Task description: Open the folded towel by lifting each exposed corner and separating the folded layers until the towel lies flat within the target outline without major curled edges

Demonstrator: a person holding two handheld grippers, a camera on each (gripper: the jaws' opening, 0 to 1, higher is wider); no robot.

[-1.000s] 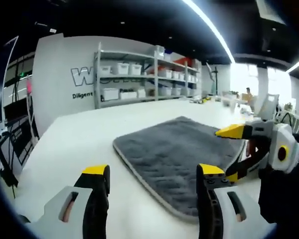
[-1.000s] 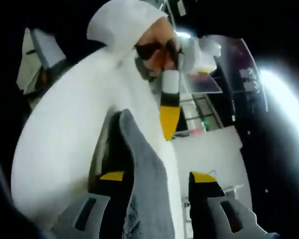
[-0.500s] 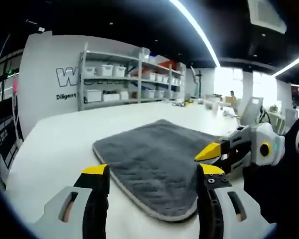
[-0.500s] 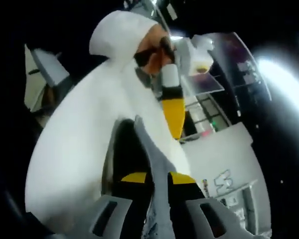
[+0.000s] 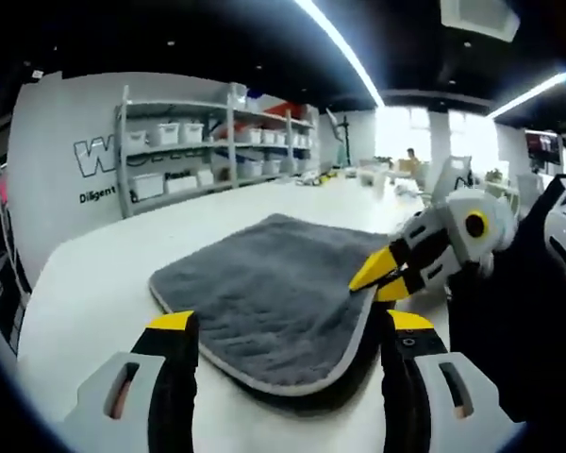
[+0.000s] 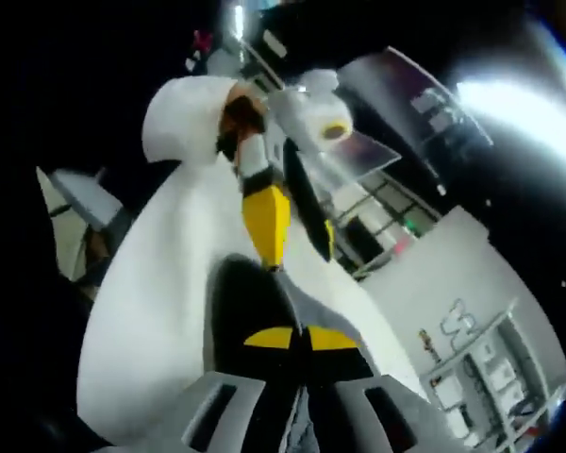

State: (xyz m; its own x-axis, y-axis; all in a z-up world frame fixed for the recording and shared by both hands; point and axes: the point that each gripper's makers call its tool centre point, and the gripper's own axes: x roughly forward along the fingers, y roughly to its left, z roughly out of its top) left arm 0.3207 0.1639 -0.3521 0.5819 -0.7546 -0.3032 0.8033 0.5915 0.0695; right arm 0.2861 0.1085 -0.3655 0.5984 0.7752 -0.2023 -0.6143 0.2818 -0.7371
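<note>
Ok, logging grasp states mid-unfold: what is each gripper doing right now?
Left gripper: open, jaws apart above the grey folded towel, holding nothing.
Right gripper: shut on the towel's edge.

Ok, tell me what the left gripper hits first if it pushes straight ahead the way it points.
Most likely the grey towel: its near edge lies on the white table just beyond the left gripper's open jaws. Depth is hard to judge.
</note>
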